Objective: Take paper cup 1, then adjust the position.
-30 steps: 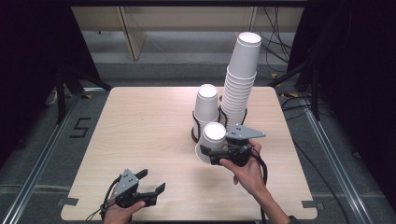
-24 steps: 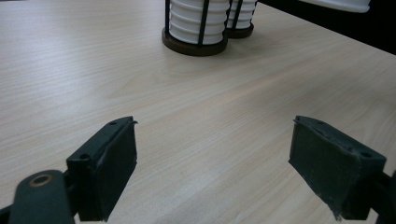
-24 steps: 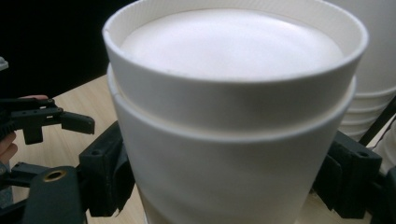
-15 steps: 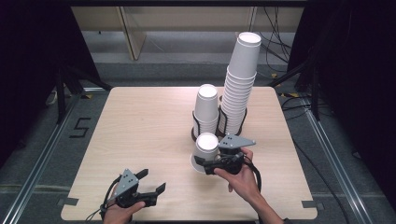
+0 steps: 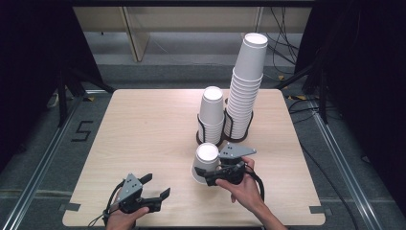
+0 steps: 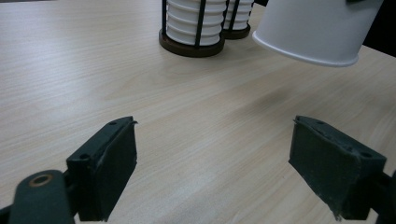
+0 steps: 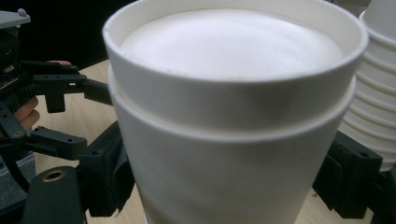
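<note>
My right gripper (image 5: 213, 173) is shut on a white paper cup (image 5: 206, 162), base up, near the middle front of the table. In the right gripper view the black jaws press both sides of the cup (image 7: 233, 93). The left gripper view shows the cup (image 6: 317, 28) tilted, its rim a little above the wood. My left gripper (image 5: 155, 187) rests at the front left, open, with only bare table between its jaws (image 6: 212, 163). It also appears at the left of the right gripper view (image 7: 51, 116).
Behind the held cup stand two black wire holders with upturned cups: a short stack (image 5: 212, 112) and a tall leaning stack (image 5: 246, 81). The wooden table (image 5: 143, 129) has bare room on its left half. Dark floor and cables surround it.
The right gripper has carried the cup down and nearer the table's front, away from the stacks. The left gripper has stayed put.
</note>
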